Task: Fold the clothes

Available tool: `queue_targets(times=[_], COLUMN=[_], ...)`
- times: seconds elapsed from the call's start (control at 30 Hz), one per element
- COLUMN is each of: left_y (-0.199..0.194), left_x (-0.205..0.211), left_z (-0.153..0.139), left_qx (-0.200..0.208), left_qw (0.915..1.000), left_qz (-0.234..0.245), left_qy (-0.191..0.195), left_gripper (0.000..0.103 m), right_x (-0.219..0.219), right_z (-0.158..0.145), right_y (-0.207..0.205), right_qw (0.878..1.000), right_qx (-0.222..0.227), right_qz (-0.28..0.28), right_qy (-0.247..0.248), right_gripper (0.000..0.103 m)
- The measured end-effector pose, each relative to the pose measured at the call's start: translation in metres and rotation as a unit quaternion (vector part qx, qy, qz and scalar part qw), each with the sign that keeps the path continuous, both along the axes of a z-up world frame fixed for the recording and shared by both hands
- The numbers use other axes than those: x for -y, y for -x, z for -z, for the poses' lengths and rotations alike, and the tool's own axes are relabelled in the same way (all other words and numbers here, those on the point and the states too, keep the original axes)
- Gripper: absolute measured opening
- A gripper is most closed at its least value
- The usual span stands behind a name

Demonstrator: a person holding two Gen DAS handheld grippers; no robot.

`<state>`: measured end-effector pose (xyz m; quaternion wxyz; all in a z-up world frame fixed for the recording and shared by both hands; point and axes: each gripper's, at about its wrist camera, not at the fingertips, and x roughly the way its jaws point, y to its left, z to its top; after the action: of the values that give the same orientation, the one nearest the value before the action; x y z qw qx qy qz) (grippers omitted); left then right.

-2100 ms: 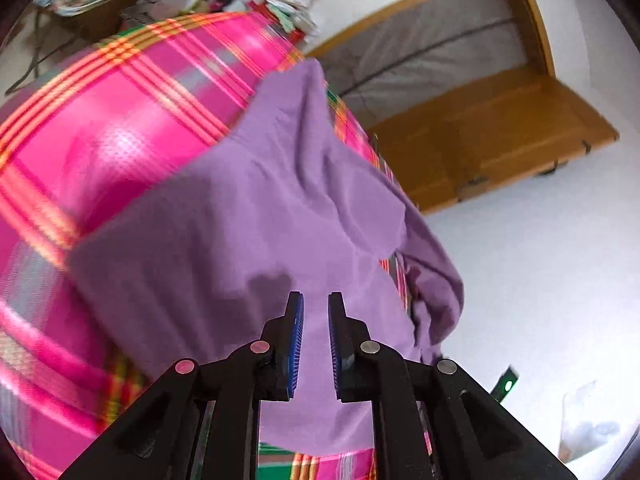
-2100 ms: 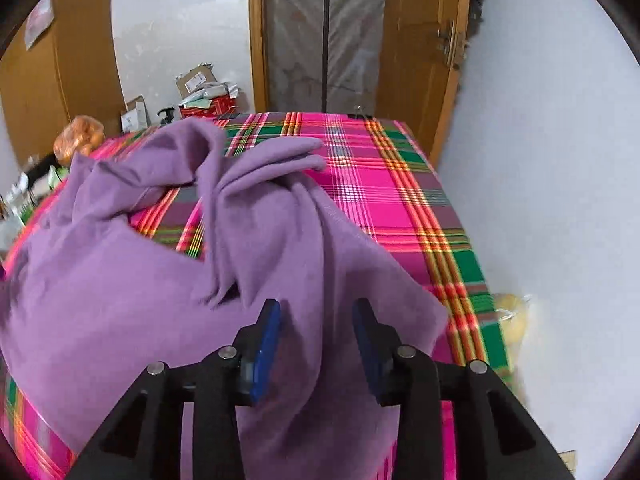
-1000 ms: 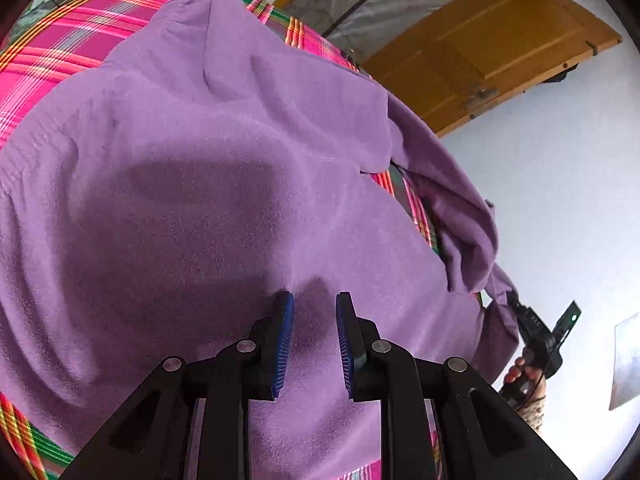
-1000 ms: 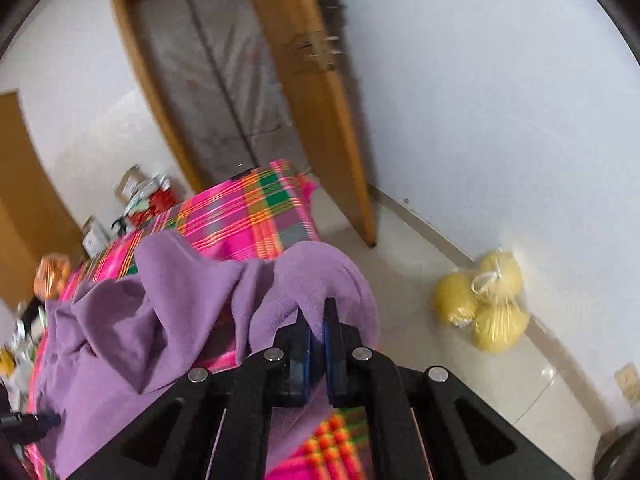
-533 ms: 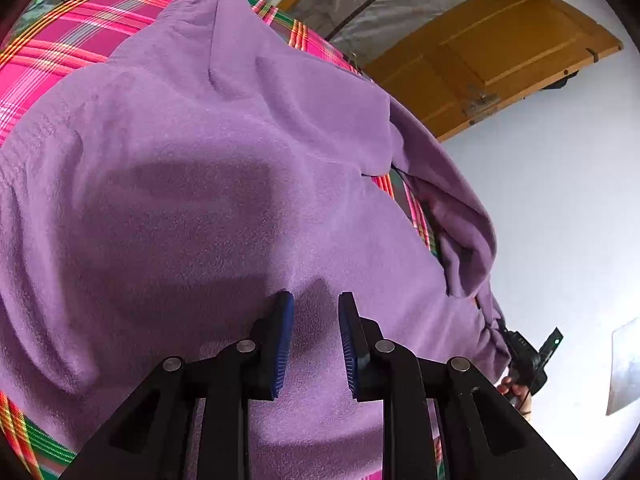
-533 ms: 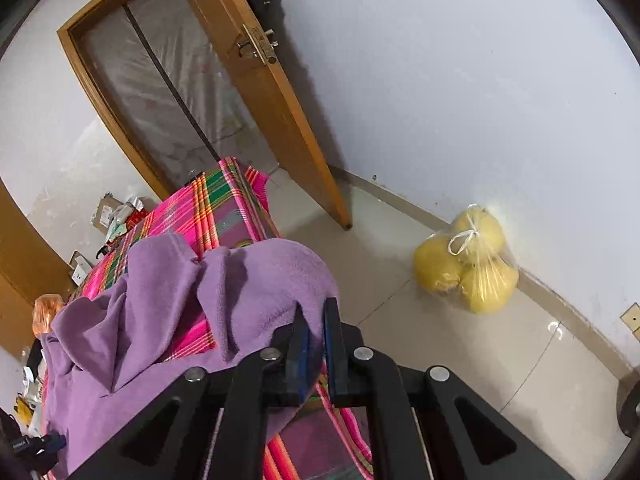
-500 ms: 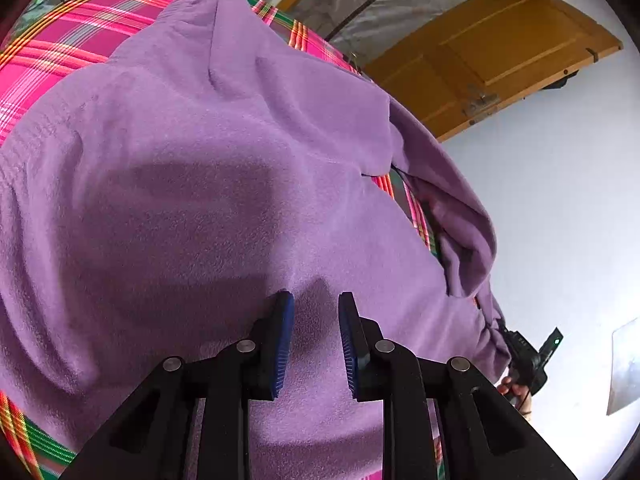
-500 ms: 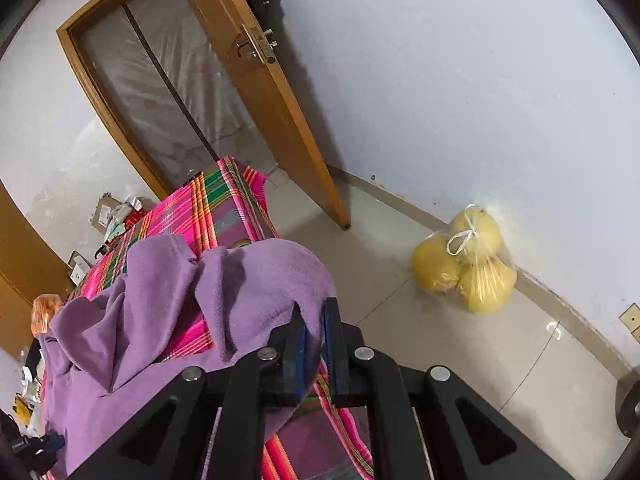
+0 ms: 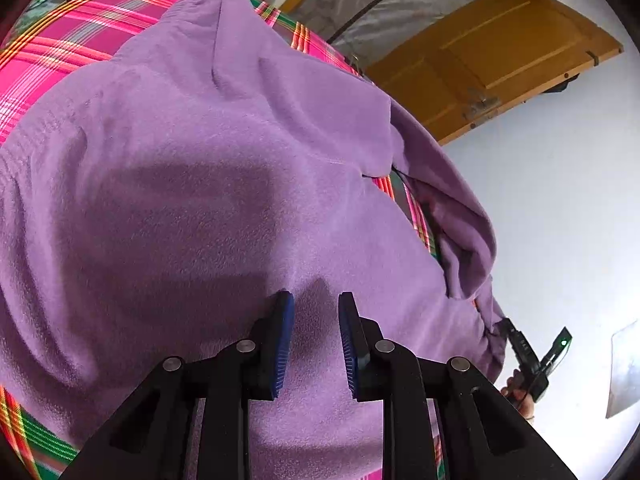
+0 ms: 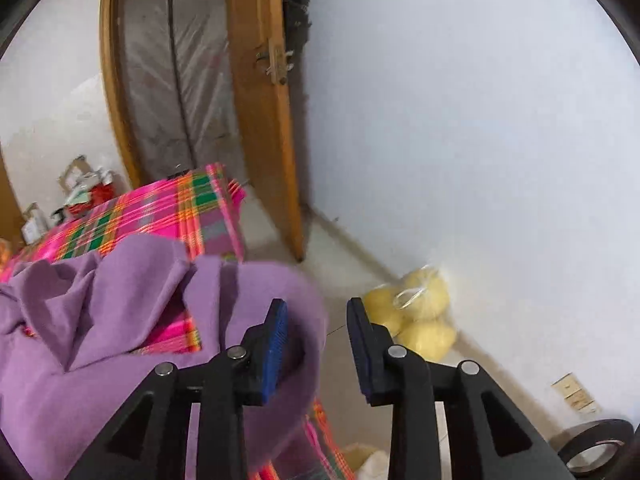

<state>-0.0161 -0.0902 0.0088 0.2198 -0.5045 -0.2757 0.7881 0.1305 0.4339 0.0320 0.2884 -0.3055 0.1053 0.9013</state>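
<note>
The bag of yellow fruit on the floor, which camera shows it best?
The right wrist view. The bag of yellow fruit sits against the white wall, in clear sight past the right gripper, whose jaws are opening. The left wrist view does not show it; the purple garment fills that frame.

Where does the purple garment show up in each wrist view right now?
Left wrist: the purple garment fills most of the picture, under the left gripper.
Right wrist: lower left, beside the right gripper, whose jaws are opening.
Shared landmark: the wooden door.
</note>
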Motion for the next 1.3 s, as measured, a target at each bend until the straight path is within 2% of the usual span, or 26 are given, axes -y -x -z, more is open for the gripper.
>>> queue_targets(times=[0.1, 0.2, 0.33, 0.37, 0.4, 0.43, 0.47, 0.57, 0.77, 0.93, 1.03, 1.07, 1.1, 1.13, 1.3], left_y=[-0.001, -0.001, -0.001, -0.001, 0.0, 0.0, 0.0, 0.001, 0.001, 0.002, 0.002, 0.002, 0.002, 0.002, 0.002], left_x=[0.001, 0.001, 0.002, 0.002, 0.003, 0.004, 0.004, 0.005, 0.008, 0.011, 0.011, 0.011, 0.012, 0.012, 0.011], left_z=[0.0, 0.0, 0.0, 0.0, 0.001, 0.001, 0.001, 0.001, 0.001, 0.0, -0.001, -0.001, -0.001, -0.001, 0.0], left_qx=[0.0, 0.0, 0.0, 0.001, 0.002, 0.002, 0.002, 0.002, 0.004, 0.004, 0.006, 0.005, 0.006, 0.006, 0.006], left_qw=[1.0, 1.0, 1.0, 1.0, 1.0, 1.0, 1.0, 1.0, 0.9999, 1.0, 1.0, 1.0, 1.0, 1.0, 0.9999], left_qz=[-0.001, -0.002, -0.001, -0.001, -0.001, -0.001, -0.001, -0.001, -0.002, -0.005, -0.007, -0.006, -0.006, -0.007, -0.008], left_qy=[-0.001, -0.002, -0.001, -0.002, -0.003, -0.004, -0.004, -0.004, -0.009, -0.006, -0.004, -0.003, -0.003, -0.003, -0.002], left_gripper=[0.024, 0.024, 0.024, 0.024, 0.024, 0.024, 0.024, 0.024, 0.024, 0.024, 0.024, 0.024, 0.024, 0.024, 0.024], right_x=[0.015, 0.017, 0.017, 0.017, 0.016, 0.014, 0.011, -0.008, -0.039, -0.048, -0.039, -0.032, -0.026, -0.021, -0.004], right_z=[-0.005, 0.014, 0.033, 0.034, 0.034, 0.032, 0.03, 0.025, 0.018, 0.013, 0.01, 0.012, 0.013, 0.015, 0.033], right_y=[0.004, 0.029, 0.048, 0.049, 0.048, 0.048, 0.047, 0.039, 0.019, 0.015, 0.02, 0.026, 0.032, 0.037, 0.059], right_qw=[0.999, 0.993, 0.988, 0.987, 0.987, 0.987, 0.988, 0.992, 0.997, 0.998, 0.996, 0.994, 0.99, 0.988, 0.981], right_qx=[-0.013, 0.032, 0.073, 0.073, 0.071, 0.067, 0.061, 0.045, 0.038, 0.031, 0.02, 0.026, 0.032, 0.042, 0.087], right_qz=[-0.033, -0.104, -0.12, -0.124, -0.125, -0.126, -0.123, -0.08, -0.015, -0.013, -0.055, -0.082, -0.109, -0.125, -0.155], right_qy=[-0.022, 0.043, 0.071, 0.075, 0.076, 0.074, 0.076, 0.085, 0.07, 0.061, 0.066, 0.073, 0.08, 0.079, 0.076], right_gripper=[0.034, 0.039, 0.039, 0.035, 0.021, 0.013, 0.005, 0.003, 0.002, 0.002, 0.005, 0.017, 0.034, 0.039, 0.042])
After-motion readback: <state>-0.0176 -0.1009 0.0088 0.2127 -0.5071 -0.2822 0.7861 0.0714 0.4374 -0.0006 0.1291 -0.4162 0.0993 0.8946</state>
